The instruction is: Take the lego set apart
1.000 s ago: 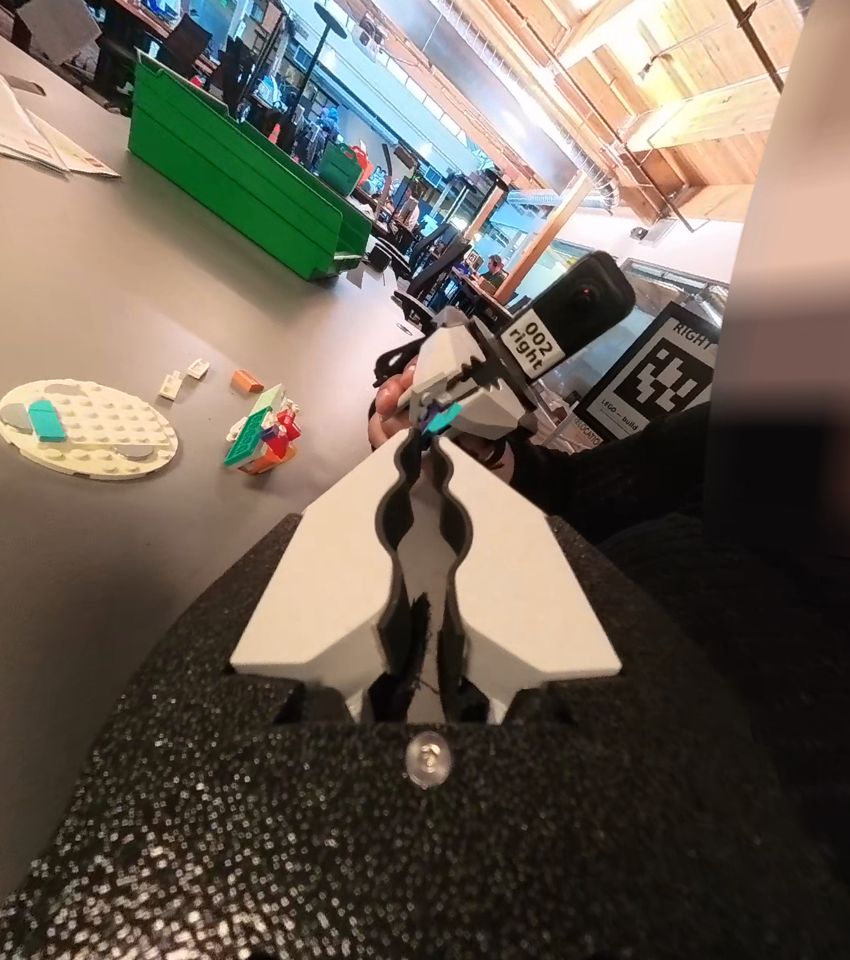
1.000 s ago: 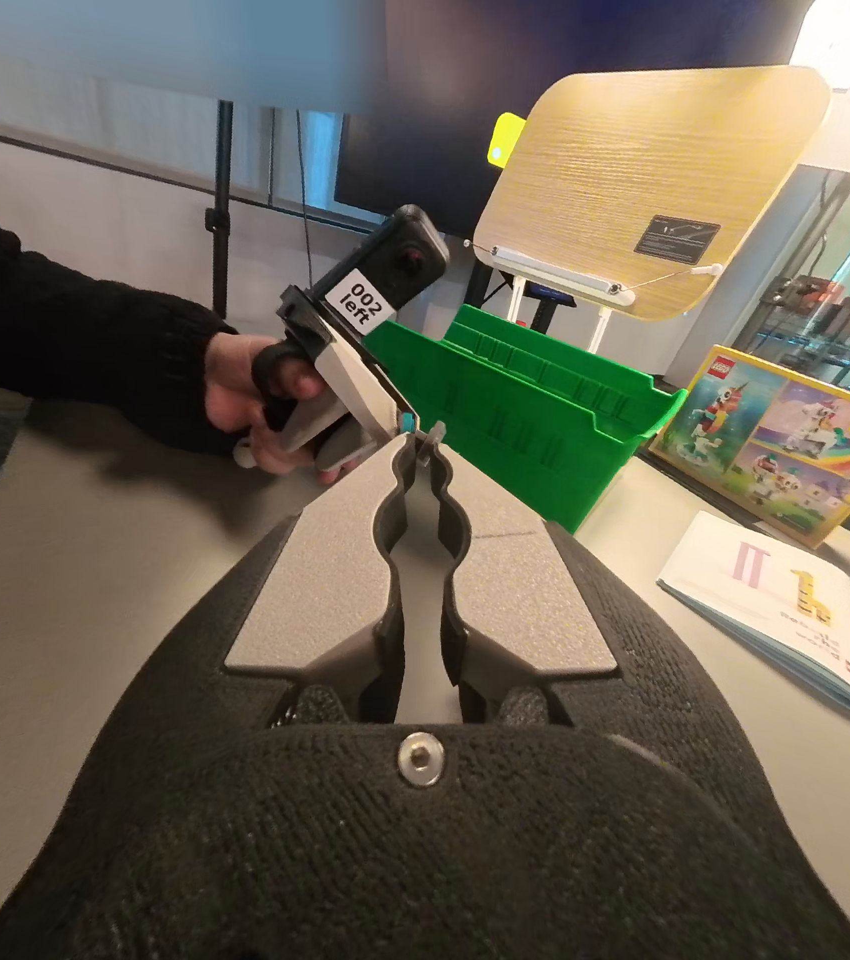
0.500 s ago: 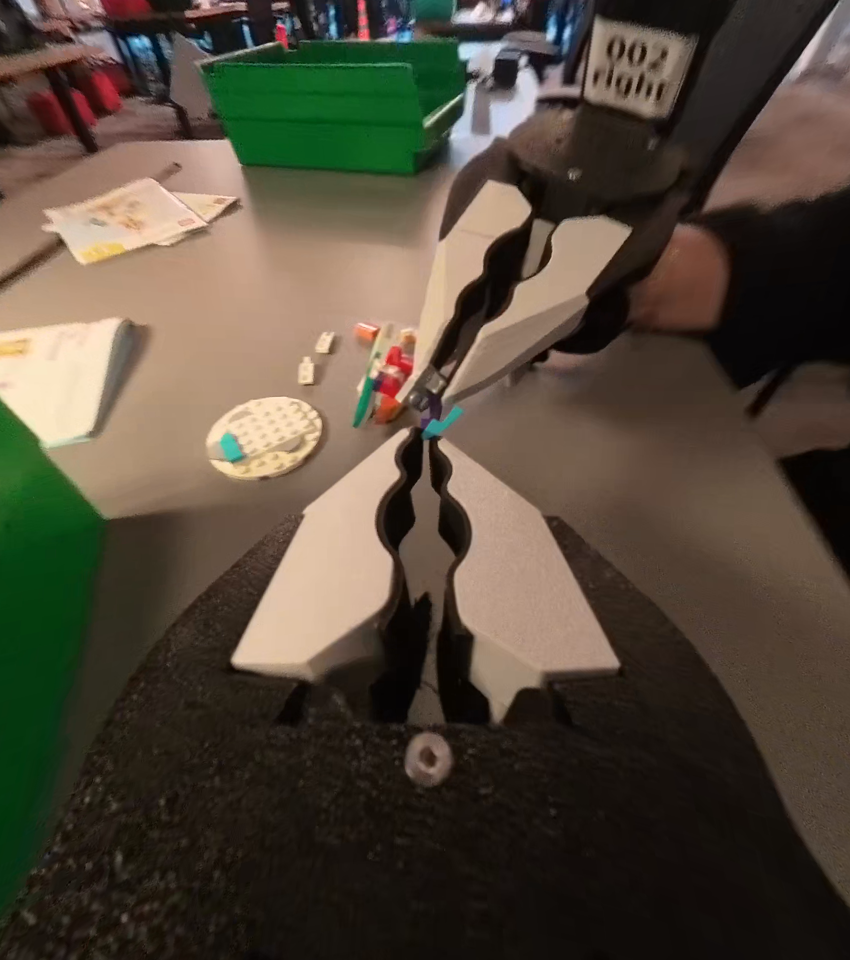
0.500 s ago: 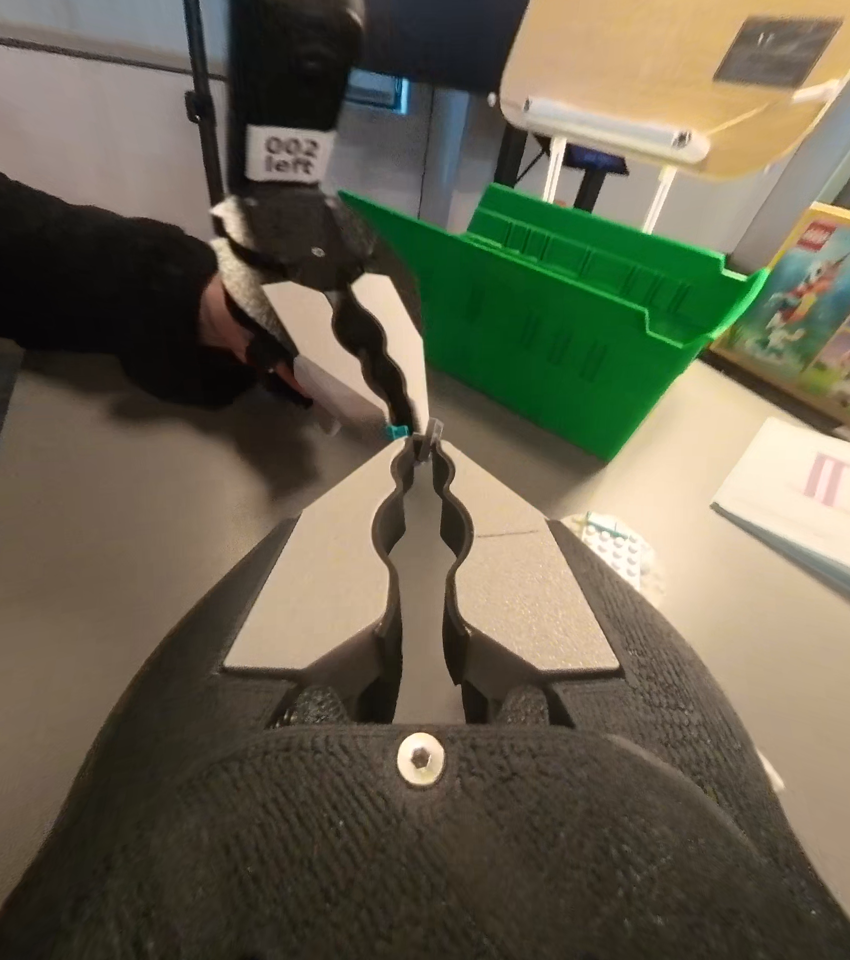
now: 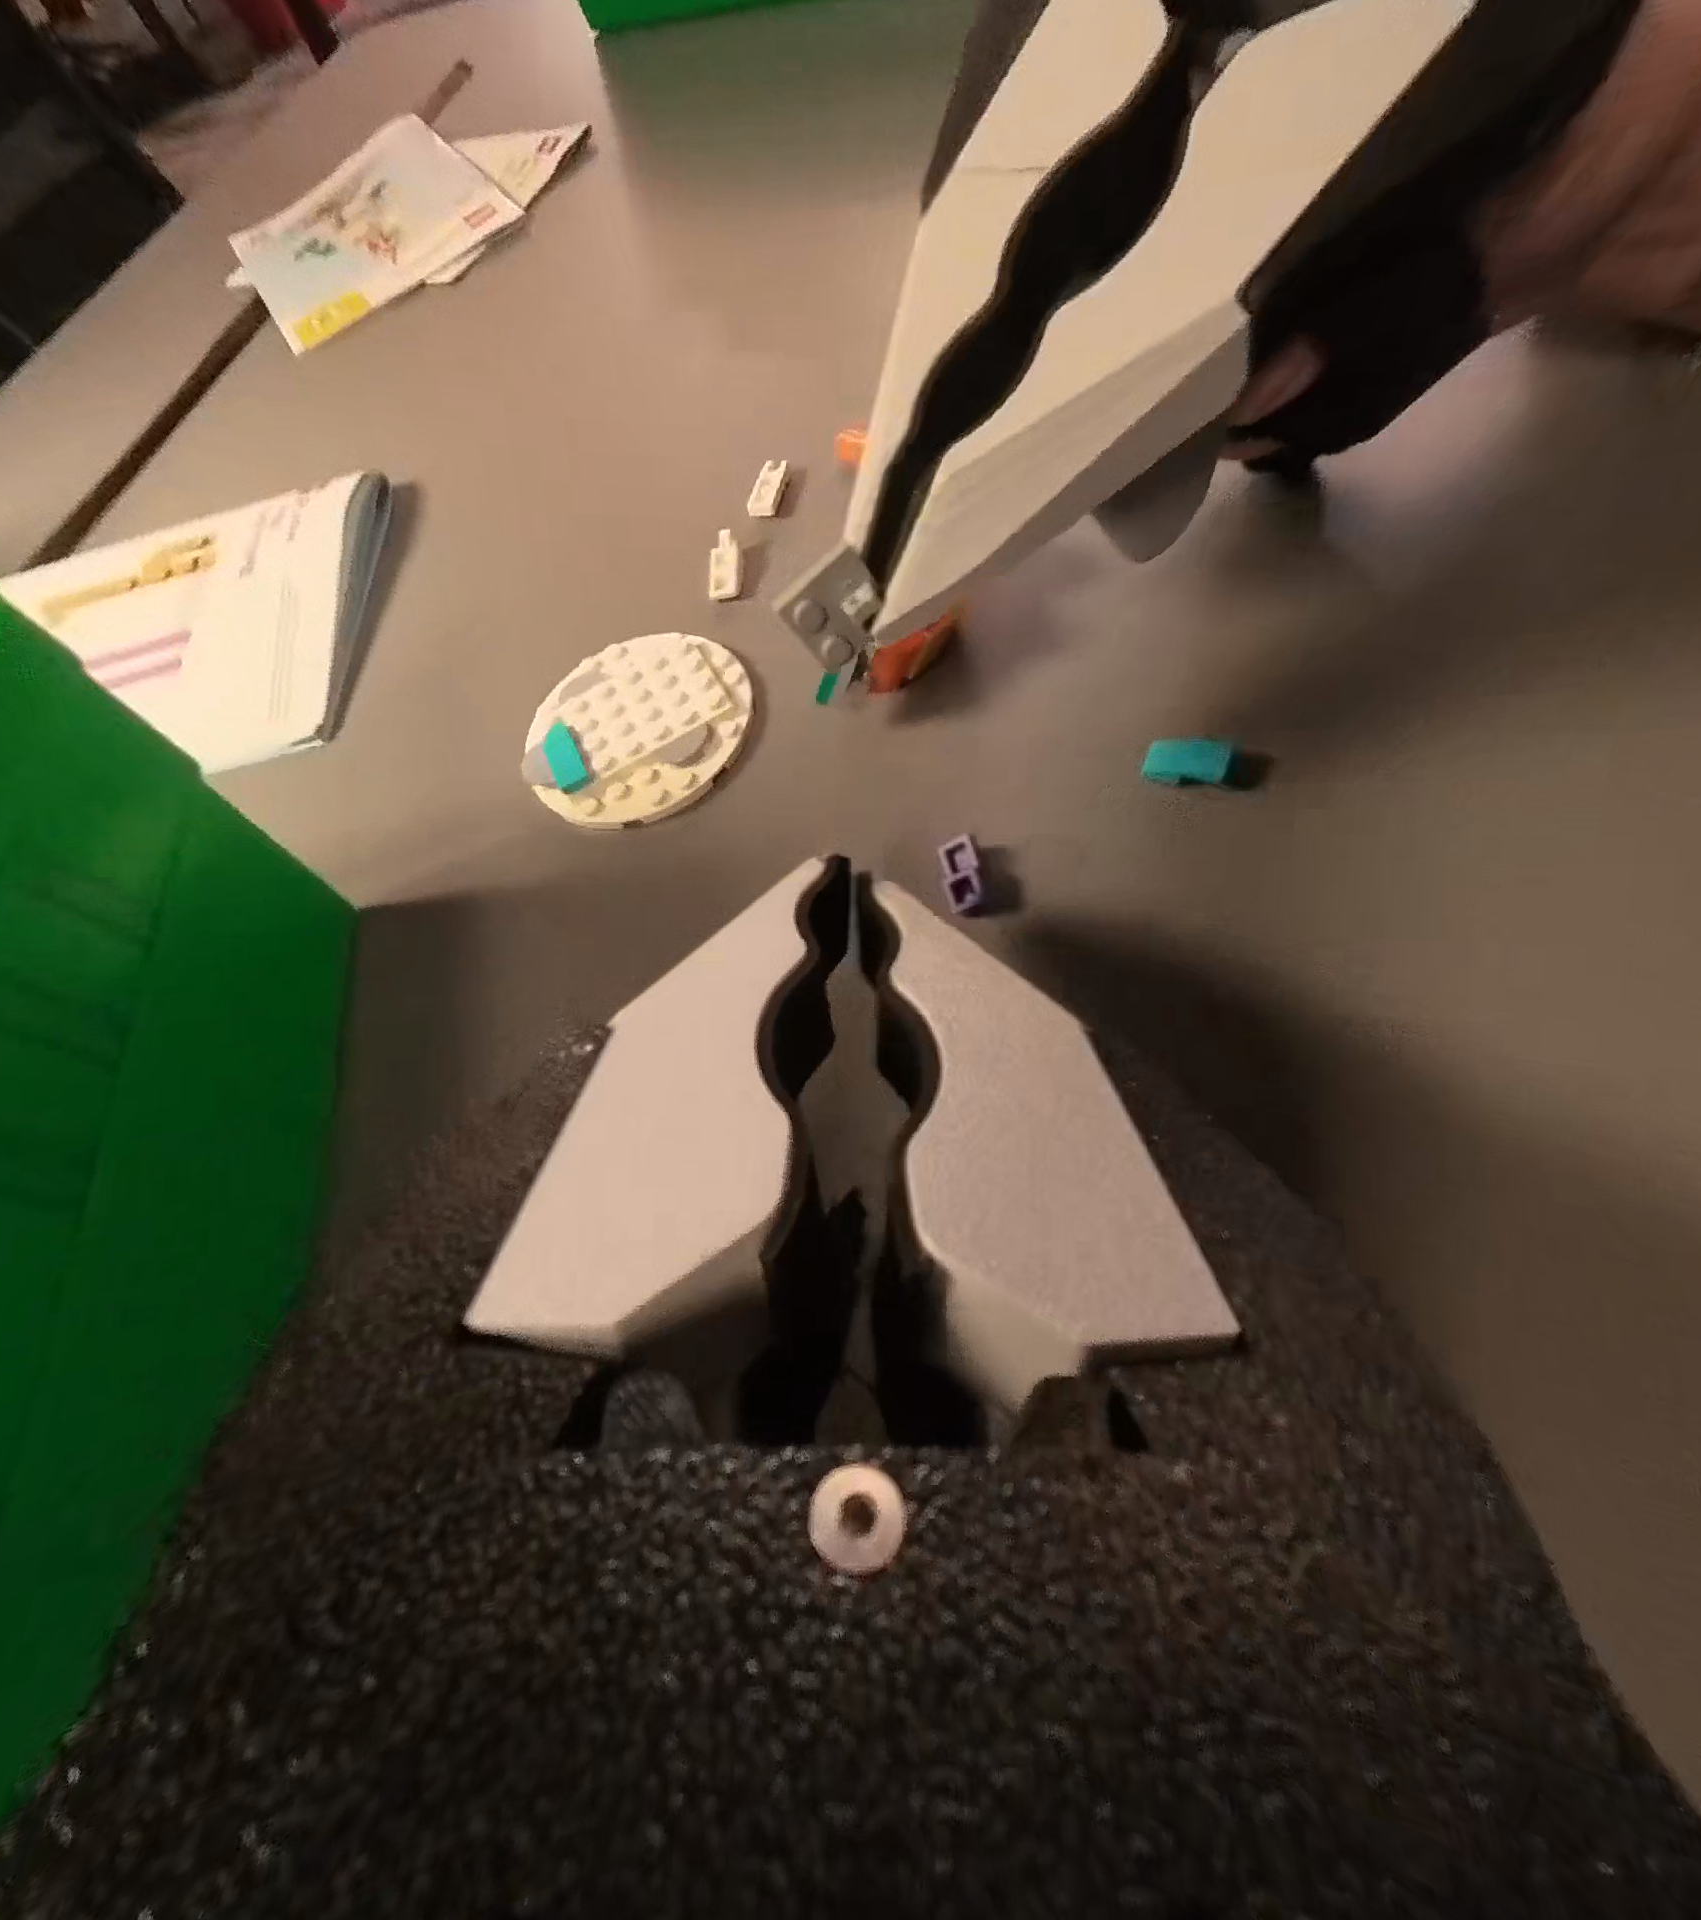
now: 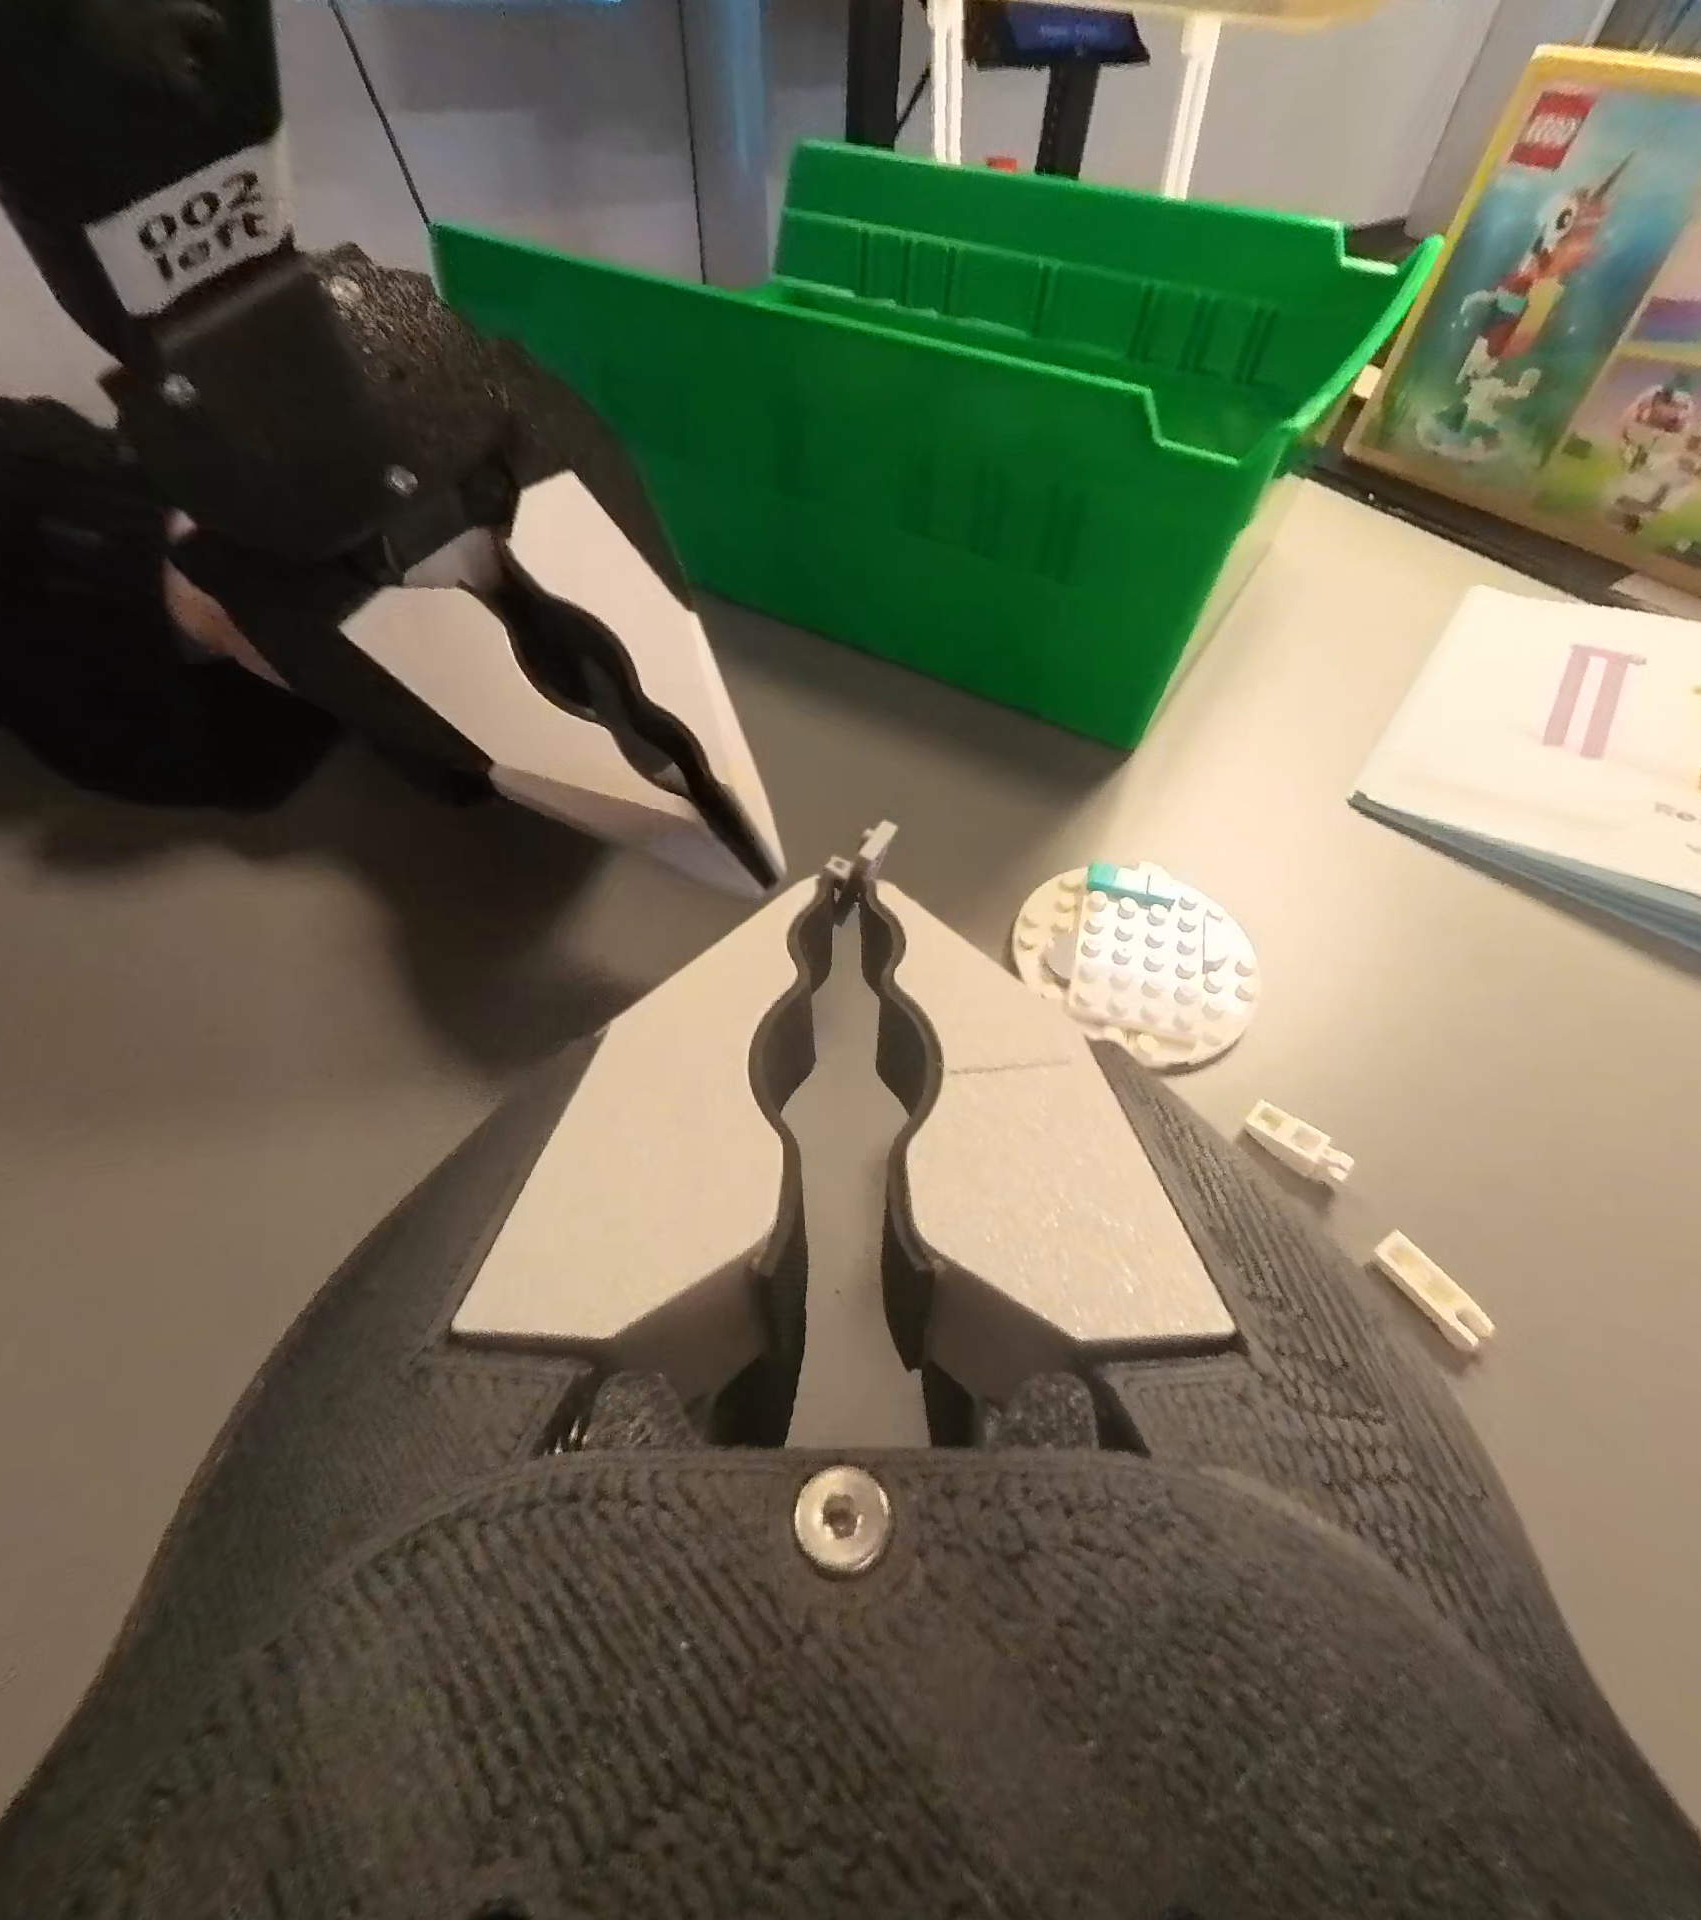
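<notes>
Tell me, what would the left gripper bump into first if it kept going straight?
Probably the bare grey tabletop just ahead of the shut left gripper; the small purple brick sits slightly to its right. Depth is unclear.

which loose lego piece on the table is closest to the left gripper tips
The small purple piece, lying just right of the left gripper. The teal piece and the two white clip pieces lie farther off.

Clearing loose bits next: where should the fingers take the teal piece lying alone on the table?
Grip the teal piece across its two long sides, coming straight down. It lies flat and apart from the purple brick, so both sides look free.
</notes>
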Demonstrator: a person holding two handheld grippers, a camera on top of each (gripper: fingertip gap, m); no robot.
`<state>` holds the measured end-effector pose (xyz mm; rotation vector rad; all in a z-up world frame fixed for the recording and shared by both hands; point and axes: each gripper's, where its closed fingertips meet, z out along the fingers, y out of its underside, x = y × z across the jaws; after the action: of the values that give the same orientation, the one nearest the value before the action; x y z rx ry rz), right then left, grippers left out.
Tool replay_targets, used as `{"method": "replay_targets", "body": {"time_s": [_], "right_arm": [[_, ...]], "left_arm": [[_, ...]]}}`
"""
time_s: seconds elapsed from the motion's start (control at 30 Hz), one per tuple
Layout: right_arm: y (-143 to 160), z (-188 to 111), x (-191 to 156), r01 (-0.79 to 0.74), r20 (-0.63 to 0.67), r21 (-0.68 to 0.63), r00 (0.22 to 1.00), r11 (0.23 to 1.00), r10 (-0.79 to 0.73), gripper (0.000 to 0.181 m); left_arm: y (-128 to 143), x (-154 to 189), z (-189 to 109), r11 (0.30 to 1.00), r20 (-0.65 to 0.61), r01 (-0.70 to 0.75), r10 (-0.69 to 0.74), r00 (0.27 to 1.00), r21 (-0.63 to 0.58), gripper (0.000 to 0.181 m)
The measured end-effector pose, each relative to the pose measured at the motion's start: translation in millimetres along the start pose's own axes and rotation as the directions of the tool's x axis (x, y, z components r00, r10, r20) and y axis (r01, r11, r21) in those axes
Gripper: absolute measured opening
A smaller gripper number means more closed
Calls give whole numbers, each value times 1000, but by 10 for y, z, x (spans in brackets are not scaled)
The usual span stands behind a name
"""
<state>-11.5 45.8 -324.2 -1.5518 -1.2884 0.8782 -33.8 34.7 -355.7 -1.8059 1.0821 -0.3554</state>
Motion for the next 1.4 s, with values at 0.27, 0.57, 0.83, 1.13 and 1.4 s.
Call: {"method": "replay_targets", "body": {"time_s": [0.27, 0.57, 0.83, 1.13, 1.4], "right_arm": [[317, -7, -47, -113, 82, -198, 988, 974, 131, 3], [236, -43, 20, -111, 45, -135, 992, 985, 118, 3], [115, -65, 34, -93, 40, -54, 995, 994, 95, 3], [-43, -77, 23, -15, 3, 46, 1000, 999, 15, 4], [-78, -76, 12, -13, 4, 68, 1000, 998, 13, 4]], "left_arm": [[-9, 250, 43, 987, -163, 148, -157, 974, -69, 30], [96, 288, 192, 967, -95, 171, -191, 977, -190, 25], [69, 172, 192, 984, -33, 112, -117, 993, -141, 8], [-775, -1205, -1156, 981, 528, -104, 2, 849, 164, 7], [471, -2060, -1110, 851, 367, 431, -315, 876, -300, 8]]}}
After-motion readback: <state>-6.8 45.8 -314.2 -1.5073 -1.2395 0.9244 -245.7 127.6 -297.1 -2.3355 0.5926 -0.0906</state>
